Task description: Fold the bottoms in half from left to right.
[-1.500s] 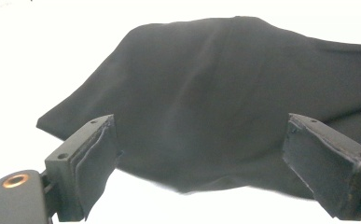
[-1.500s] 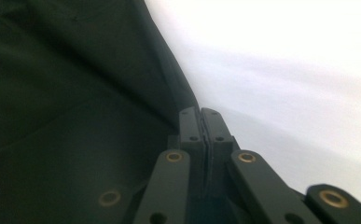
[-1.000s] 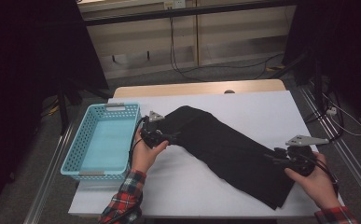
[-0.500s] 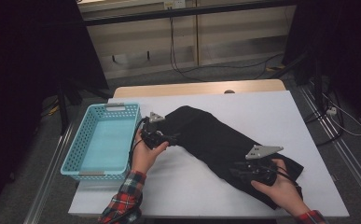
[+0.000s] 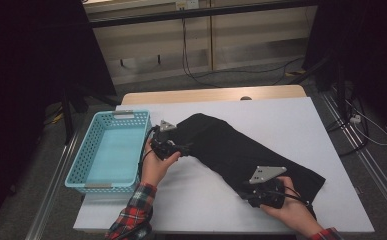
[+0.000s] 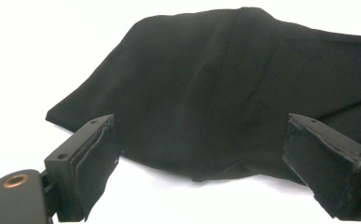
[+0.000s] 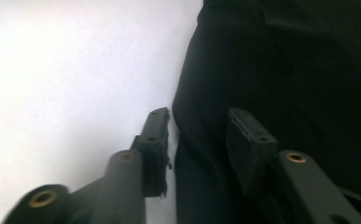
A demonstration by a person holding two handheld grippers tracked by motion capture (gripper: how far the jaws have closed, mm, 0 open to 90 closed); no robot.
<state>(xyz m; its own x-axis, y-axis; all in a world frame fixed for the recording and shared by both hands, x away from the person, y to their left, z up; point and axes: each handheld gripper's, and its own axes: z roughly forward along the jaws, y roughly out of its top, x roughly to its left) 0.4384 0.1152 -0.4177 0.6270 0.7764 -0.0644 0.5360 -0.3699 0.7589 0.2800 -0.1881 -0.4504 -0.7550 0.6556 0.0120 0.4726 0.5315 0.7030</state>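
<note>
The black cloth [image 5: 246,150] is lying spread across the middle of the white worktop [image 5: 291,115], running slantwise from near the blue basket [image 5: 108,150] toward my right side. I judge it is soft, limp and light, so it is going to sag and fold wherever I am not supporting it; the best places to take it are the hems, pinching a fold of the edge and not the flat middle.

My left gripper [image 6: 201,163] is resting at the end nearest the basket, its jaws standing wide with the edge of the cloth lying between them but not pressed. My right gripper [image 7: 199,149] is at the near long edge; its jaws are narrow, they have just been closing, and a fold of the cloth is sitting between them. Whether the pads are already pressing it, I cannot tell.
</note>
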